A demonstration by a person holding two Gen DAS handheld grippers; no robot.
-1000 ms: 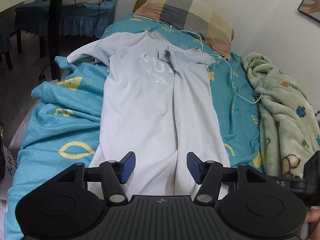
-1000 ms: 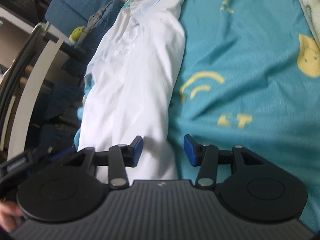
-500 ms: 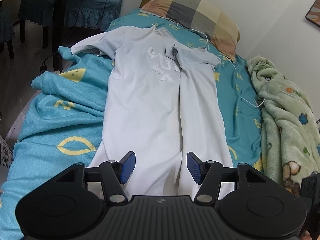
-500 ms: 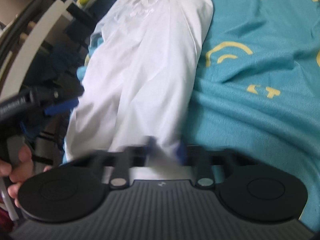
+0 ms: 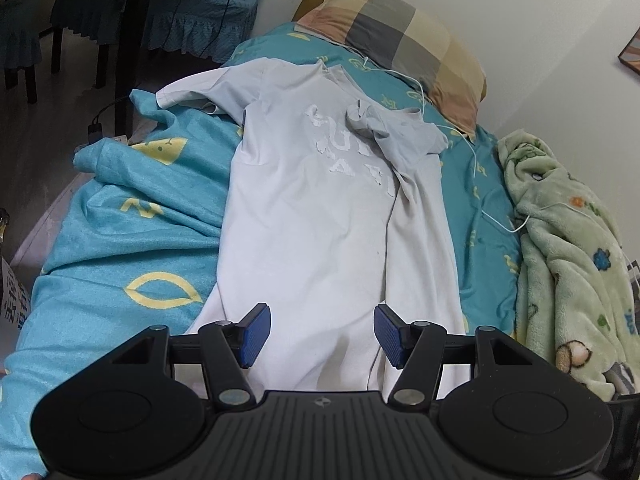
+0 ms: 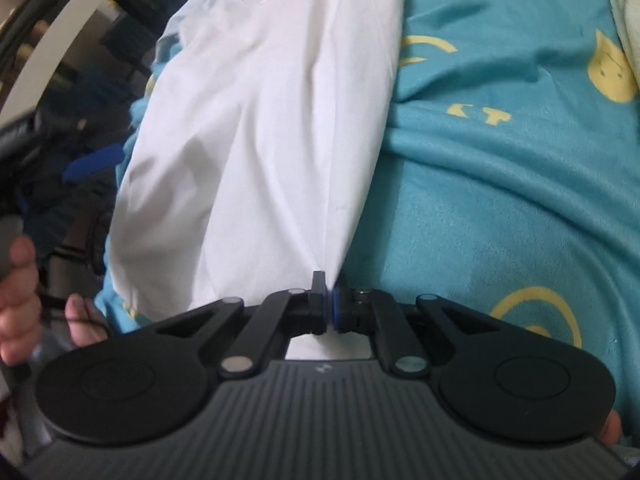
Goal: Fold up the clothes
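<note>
a: while the t-shirt (image 5: 312, 216) lies lengthwise on the bed (image 5: 120, 240) with its right side already folded inward, what matters now?

b: the right hand-held gripper (image 6: 329, 304) is clamped on the hem corner at six o'clock; the left hand-held gripper (image 5: 320, 334) hangs agape over the hem.

a: so how to do it well?

b: i'd judge: keep the pinch through both layers, and lift evenly toward the collar at twelve o'clock so the folded side doesn't slip.
</note>
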